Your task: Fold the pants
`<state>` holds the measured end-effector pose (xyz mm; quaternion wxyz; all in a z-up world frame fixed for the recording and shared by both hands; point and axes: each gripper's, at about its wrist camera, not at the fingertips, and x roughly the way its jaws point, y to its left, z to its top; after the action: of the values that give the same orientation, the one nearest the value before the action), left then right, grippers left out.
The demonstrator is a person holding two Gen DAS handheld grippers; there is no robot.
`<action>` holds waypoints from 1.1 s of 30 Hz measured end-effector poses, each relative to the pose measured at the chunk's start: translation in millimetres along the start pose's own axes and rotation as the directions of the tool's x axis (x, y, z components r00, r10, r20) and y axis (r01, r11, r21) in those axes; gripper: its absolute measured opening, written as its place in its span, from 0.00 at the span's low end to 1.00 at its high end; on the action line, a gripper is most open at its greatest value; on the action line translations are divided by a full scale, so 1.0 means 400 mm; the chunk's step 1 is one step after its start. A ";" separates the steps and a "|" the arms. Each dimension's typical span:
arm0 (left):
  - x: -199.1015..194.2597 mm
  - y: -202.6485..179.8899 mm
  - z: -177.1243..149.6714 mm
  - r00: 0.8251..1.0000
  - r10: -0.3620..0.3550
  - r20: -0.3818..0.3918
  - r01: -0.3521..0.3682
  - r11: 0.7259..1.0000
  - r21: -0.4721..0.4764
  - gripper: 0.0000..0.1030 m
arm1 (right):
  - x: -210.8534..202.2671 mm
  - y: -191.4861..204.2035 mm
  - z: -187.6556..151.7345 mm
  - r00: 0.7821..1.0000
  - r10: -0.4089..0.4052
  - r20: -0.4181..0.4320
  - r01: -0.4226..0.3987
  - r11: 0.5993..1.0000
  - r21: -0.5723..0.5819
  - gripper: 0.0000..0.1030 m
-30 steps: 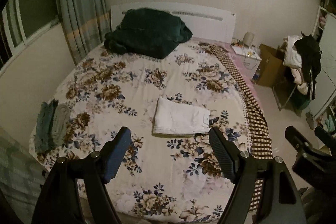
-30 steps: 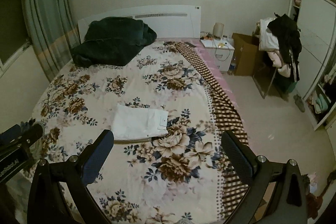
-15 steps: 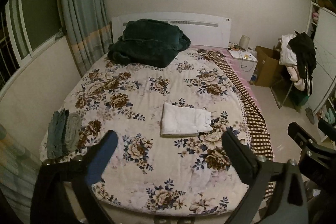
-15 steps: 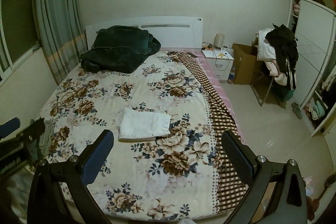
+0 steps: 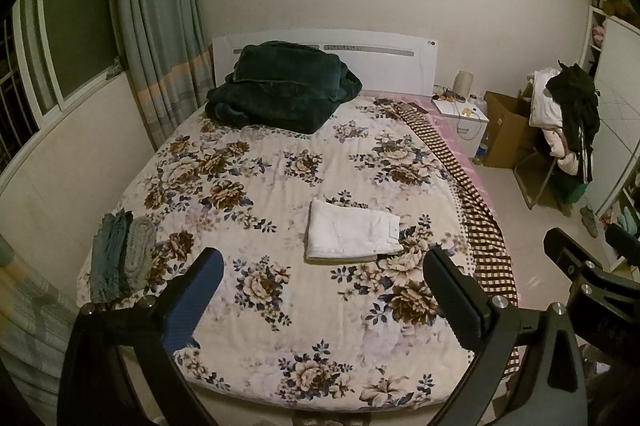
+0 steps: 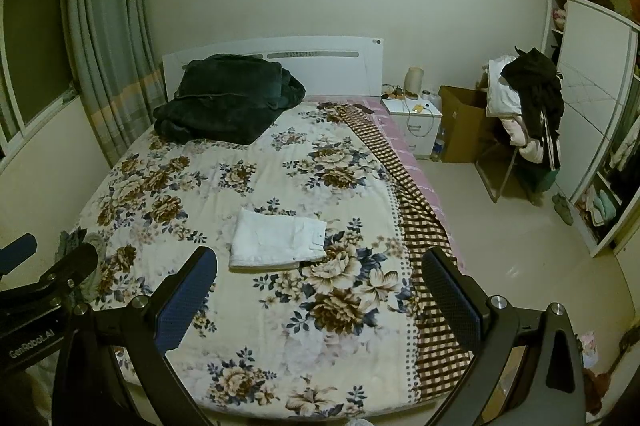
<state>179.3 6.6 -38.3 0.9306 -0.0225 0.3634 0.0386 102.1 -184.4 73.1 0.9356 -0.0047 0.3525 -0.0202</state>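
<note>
The folded pants [image 5: 352, 234] are matt white woven cloth. The bedspread [image 5: 256, 310] is matt quilted floral cloth. The far blanket [image 5: 280, 94] is dark plush fabric. The headboard [image 5: 384, 66] is smooth, semi-gloss white. The floor [image 6: 520, 238] is glossy tile.

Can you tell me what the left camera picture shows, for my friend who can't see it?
White pants, folded into a neat rectangle, lie on a flowery bed cover. The left gripper hangs over the bed's near end with its jaws wide open and nothing between them. A dark green blanket is piled by the headboard.
</note>
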 end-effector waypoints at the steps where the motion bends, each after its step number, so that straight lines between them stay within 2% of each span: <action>1: 0.000 0.001 0.001 1.000 -0.001 0.001 0.001 1.000 -0.002 0.99 | -0.002 0.000 0.002 1.000 0.000 0.001 0.000 1.000 0.001 1.00; 33: -0.021 0.019 0.023 1.000 0.009 0.008 -0.009 1.000 -0.010 0.99 | -0.020 0.014 0.014 1.000 0.018 -0.017 -0.018 1.000 0.009 1.00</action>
<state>178.6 14.3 -26.1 0.9317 -0.0253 0.3596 0.0446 99.7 -178.6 82.5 0.9327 0.0028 0.3605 -0.0134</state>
